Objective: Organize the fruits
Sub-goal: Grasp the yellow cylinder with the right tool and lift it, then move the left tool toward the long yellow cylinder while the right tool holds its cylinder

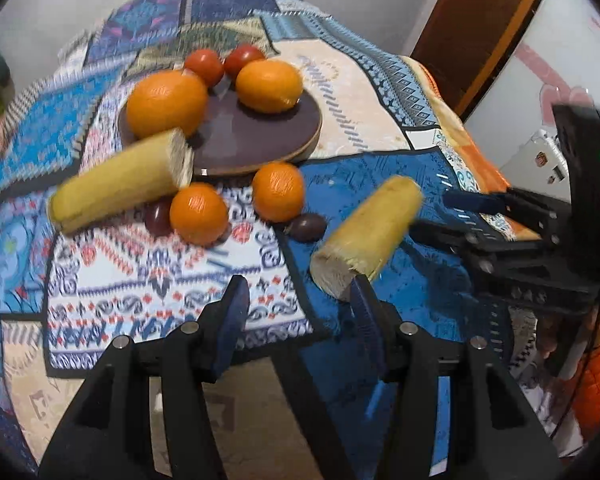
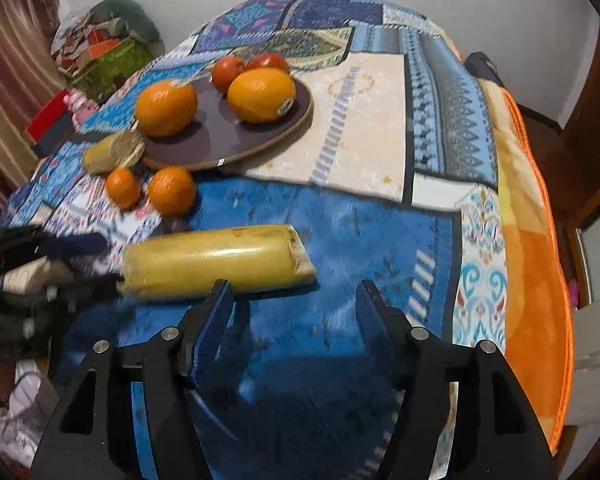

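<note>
Two tools, my left tool [image 1: 298, 300] and right tool [image 2: 294, 302], both spread, flank the near banana [image 2: 216, 266]; next, I judge, pinch it for the far plate [image 1: 256, 136].

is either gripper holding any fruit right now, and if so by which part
Nothing is held. The left gripper and the right gripper are both open, and the near banana piece lies on the cloth beyond their fingers.
</note>
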`<state>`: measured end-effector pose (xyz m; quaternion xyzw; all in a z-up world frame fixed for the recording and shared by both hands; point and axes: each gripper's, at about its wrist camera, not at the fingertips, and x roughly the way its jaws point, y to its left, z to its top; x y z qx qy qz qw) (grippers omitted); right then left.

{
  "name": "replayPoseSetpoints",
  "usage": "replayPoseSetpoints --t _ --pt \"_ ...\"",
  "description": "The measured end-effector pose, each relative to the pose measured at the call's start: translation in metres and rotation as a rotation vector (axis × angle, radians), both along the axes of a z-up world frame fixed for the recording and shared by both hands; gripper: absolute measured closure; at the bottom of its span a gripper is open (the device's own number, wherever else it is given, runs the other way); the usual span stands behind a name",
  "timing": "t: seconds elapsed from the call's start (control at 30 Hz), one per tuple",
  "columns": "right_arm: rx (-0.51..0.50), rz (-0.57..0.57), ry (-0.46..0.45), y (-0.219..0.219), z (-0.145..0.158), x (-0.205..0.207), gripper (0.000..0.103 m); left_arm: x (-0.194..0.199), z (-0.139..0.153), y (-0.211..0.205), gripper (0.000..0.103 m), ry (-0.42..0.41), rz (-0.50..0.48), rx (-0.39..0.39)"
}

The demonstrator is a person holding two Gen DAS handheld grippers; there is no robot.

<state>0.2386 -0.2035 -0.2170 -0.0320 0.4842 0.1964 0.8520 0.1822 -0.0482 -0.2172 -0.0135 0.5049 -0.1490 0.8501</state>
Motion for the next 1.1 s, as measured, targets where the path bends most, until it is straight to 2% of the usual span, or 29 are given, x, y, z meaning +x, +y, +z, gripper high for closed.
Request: replayPoseSetpoints --t 0.13,0.3,0.43,0.57,0.7,0.9,1.1 --pt "0.026 -0.032 -0.008 0.001 0.008 0.014 0.043 0.006 0.003 0.004 0.050 0.001 0.021 -0.027" --pt "0.053 0.000 -0.016 0.011 0.014 0.005 0.043 0.010 0.022 0.041 0.050 -0.049 0.091 -0.030" --pt "0.080 0.020 0.011 0.020 0.010 -0.001 0.043 0.025 0.034 0.078 0.042 -0.085 0.159 0.007" --pt "0.103 0.026 0.031 0.027 0.006 -0.002 0.041 0.041 0.030 0.107 0.036 -0.076 0.186 0.016" --pt "0.141 0.020 0.063 0.030 0.003 0.003 0.039 0.053 0.017 0.111 0.033 -0.038 0.142 0.037" --pt "0.155 0.024 0.077 0.037 0.000 0.006 0.031 0.071 0.008 0.100 0.012 -0.044 0.071 0.065" --pt "0.155 0.024 0.082 0.042 -0.003 0.010 0.023 0.092 0.005 0.095 0.008 -0.036 0.026 0.071"
